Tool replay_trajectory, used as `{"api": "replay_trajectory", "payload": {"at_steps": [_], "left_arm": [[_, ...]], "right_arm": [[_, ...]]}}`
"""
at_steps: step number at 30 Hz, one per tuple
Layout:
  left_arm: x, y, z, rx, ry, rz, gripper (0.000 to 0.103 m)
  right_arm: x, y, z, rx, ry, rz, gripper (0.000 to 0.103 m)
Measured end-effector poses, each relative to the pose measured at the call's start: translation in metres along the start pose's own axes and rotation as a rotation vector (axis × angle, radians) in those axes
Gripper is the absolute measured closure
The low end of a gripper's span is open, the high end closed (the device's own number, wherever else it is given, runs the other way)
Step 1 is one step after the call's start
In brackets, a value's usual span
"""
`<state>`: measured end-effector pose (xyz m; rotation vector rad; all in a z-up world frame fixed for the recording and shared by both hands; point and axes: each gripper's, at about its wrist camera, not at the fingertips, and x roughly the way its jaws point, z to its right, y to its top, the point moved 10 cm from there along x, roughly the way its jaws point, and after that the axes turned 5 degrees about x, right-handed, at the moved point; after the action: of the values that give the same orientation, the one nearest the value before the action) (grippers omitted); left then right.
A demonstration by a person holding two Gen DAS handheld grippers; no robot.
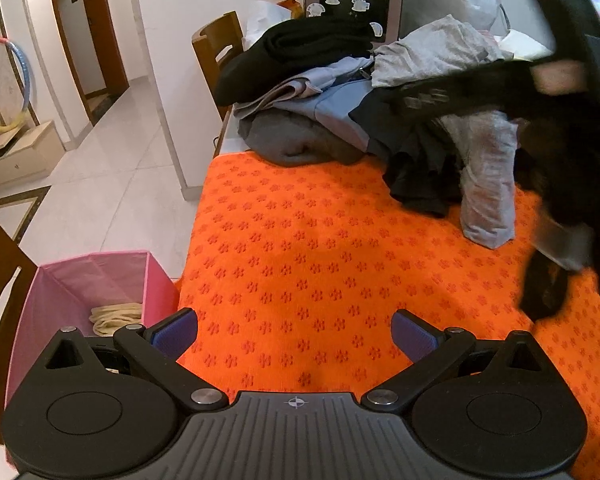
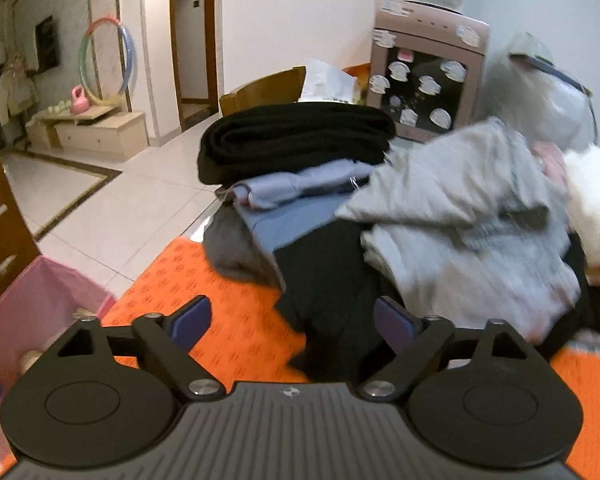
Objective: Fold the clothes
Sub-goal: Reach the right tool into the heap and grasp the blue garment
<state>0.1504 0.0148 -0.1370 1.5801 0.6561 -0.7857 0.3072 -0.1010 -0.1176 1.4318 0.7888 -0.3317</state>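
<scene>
A pile of clothes (image 1: 364,112) lies at the far end of the orange patterned mat (image 1: 320,248): a folded black garment (image 1: 296,52), a blue one, grey ones and a dark one. My left gripper (image 1: 294,334) is open and empty over the mat's near part. My right gripper (image 2: 292,324) is open, right at the pile, with a black garment (image 2: 332,300) between and just beyond its fingers; a light grey garment (image 2: 472,216) lies above it. In the left wrist view the right gripper appears as a dark blur (image 1: 560,208) at the right.
A pink fabric bin (image 1: 88,292) with a cream item inside stands left of the table. Wooden chairs (image 1: 218,52) stand at the far and near left. A cabinet with stickers (image 2: 424,76) and a plastic bag (image 2: 548,96) lie behind the pile. White tiled floor is to the left.
</scene>
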Motion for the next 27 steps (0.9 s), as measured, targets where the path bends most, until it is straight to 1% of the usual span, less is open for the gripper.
{"api": "replay_trajectory", "payload": {"at_steps": [5, 7, 11, 14, 16, 18, 20, 23, 24, 25, 27], "left_arm": [[0.014, 0.003, -0.005, -0.013, 0.003, -0.017, 0.001], [0.019, 0.004, -0.008, -0.02, 0.006, -0.025, 0.001], [0.029, 0.006, -0.013, -0.034, 0.015, -0.038, 0.001], [0.034, 0.009, -0.02, -0.057, 0.027, -0.044, 0.001], [0.034, 0.009, -0.021, -0.059, 0.029, -0.044, 0.001], [0.035, 0.01, -0.023, -0.059, 0.031, -0.043, 0.001], [0.035, 0.01, -0.024, -0.059, 0.032, -0.043, 0.001], [0.036, 0.01, -0.026, -0.06, 0.035, -0.041, 0.001], [0.034, 0.01, -0.026, -0.058, 0.035, -0.038, 0.001], [0.033, 0.01, -0.025, -0.056, 0.035, -0.034, 0.001], [0.029, 0.009, -0.024, -0.051, 0.036, -0.027, 0.001]], "right_arm": [[0.052, 0.023, -0.012, -0.115, -0.011, 0.006, 0.014], [0.073, 0.03, -0.022, -0.19, -0.015, 0.018, 0.015], [0.108, 0.036, -0.039, -0.31, -0.025, 0.019, 0.019], [0.127, 0.035, -0.046, -0.401, -0.063, 0.024, 0.025], [0.135, 0.034, -0.047, -0.466, -0.103, 0.034, 0.033], [0.14, 0.033, -0.046, -0.52, -0.124, 0.028, 0.034], [0.14, 0.032, -0.045, -0.548, -0.124, 0.025, 0.038], [0.133, 0.033, -0.041, -0.55, -0.088, 0.022, 0.054], [0.13, 0.034, -0.042, -0.543, -0.071, 0.021, 0.072], [0.126, 0.034, -0.043, -0.536, -0.055, 0.02, 0.078], [0.116, 0.036, -0.042, -0.524, -0.041, 0.03, 0.084]]}}
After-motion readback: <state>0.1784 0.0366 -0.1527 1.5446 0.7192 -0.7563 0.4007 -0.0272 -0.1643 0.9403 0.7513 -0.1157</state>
